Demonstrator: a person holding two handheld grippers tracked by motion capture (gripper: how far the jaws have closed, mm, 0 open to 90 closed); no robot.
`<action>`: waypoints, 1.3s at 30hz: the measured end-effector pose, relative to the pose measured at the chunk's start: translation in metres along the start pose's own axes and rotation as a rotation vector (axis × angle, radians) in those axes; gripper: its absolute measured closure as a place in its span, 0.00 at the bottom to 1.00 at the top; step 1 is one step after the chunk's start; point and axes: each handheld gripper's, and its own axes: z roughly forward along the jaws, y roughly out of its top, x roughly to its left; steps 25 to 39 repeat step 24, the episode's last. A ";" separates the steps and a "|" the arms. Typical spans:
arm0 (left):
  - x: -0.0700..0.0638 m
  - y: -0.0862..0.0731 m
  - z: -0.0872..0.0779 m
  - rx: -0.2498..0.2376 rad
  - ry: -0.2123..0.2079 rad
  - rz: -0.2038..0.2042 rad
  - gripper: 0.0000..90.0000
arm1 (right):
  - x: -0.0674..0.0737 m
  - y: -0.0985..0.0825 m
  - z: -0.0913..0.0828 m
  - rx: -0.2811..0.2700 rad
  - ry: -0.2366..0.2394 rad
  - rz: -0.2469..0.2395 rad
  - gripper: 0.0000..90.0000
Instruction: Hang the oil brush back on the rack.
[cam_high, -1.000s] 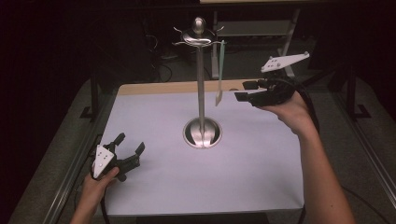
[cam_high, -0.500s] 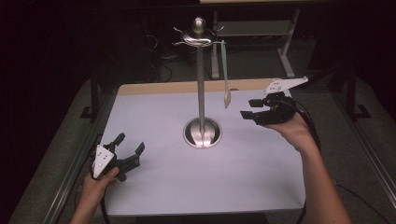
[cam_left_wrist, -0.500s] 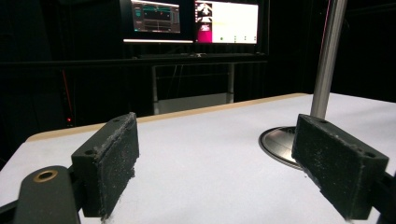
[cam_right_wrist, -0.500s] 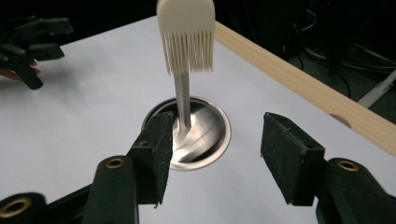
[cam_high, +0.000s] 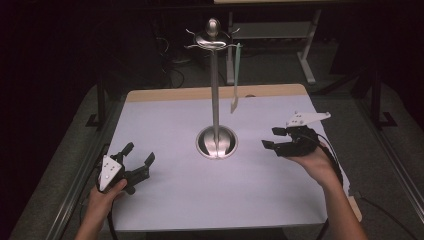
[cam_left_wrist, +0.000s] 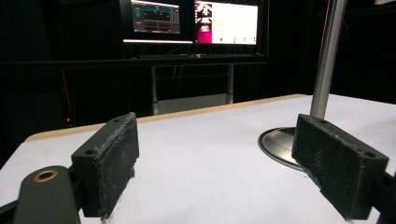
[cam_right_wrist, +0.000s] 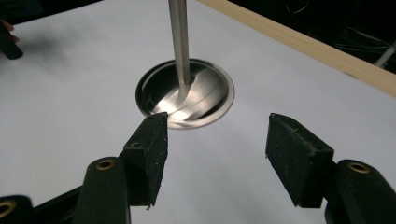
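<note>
The counter (cam_high: 165, 210) with its white top looks as it did a second ago, and the metal stand (cam_high: 215, 100) rises from the same spot at its middle, round base flat on the white. The spatula (cam_high: 235, 80) hangs from a hook at the stand's top, on the stand's right, swinging free of any grip; a second ago the right claw was up beside it.

That right claw (cam_high: 274, 138) has since dropped to just above the counter, right of the stand's base and apart from it, with white surface between them. Its jaws have just been opening and stand wide, released, nothing between them (the right gripper view shows bare counter in the gap).

The left claw (cam_high: 138, 154) has kept its place, left of the stand near the counter's left edge, jaws spread and empty. Open counter lies all round the stand's base.
</note>
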 end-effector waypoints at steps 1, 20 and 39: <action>0.000 0.000 0.000 0.001 -0.001 0.004 0.16 | 0.001 -0.005 0.001 -0.003 0.001 0.007 0.43; 0.000 0.000 0.000 0.000 0.000 0.007 0.16 | -0.001 -0.079 0.009 0.029 -0.029 0.100 0.42; -0.001 0.000 0.000 -0.003 -0.001 0.006 0.16 | -0.003 -0.081 0.011 0.044 -0.021 0.107 0.41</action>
